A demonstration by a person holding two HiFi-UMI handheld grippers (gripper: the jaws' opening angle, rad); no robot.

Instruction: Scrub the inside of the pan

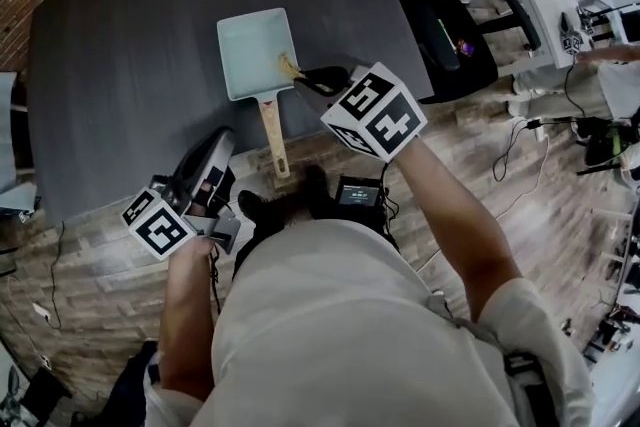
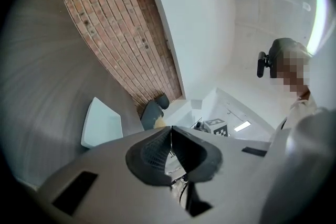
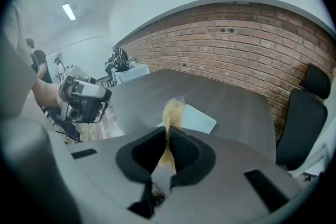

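A brick wall (image 3: 247,55) backs the workspace, and a dark grey table (image 1: 120,65) fills most of my head view. The pale blue rectangular pan (image 1: 257,50) lies flat near the table's front edge. Its wooden handle (image 1: 273,137) points back towards me and reaches past that edge, which I judge keeps it within reach of either tool.

The right gripper (image 3: 169,136) is clenched on a yellowish fibrous scrubber (image 3: 173,110), with the tuft projecting beyond the pads so that the fibres, not the jaws, meet the metal. From the head view the scrubber sits at the pan's near right corner, at the inner wall. I cannot confirm contact.

The left gripper (image 2: 170,136) has its jaws pressed together on nothing. It is held low, off the table's near edge, left of the handle and apart from it. The pan is therefore unrestrained, and I expect it may slide under scrubbing pressure.
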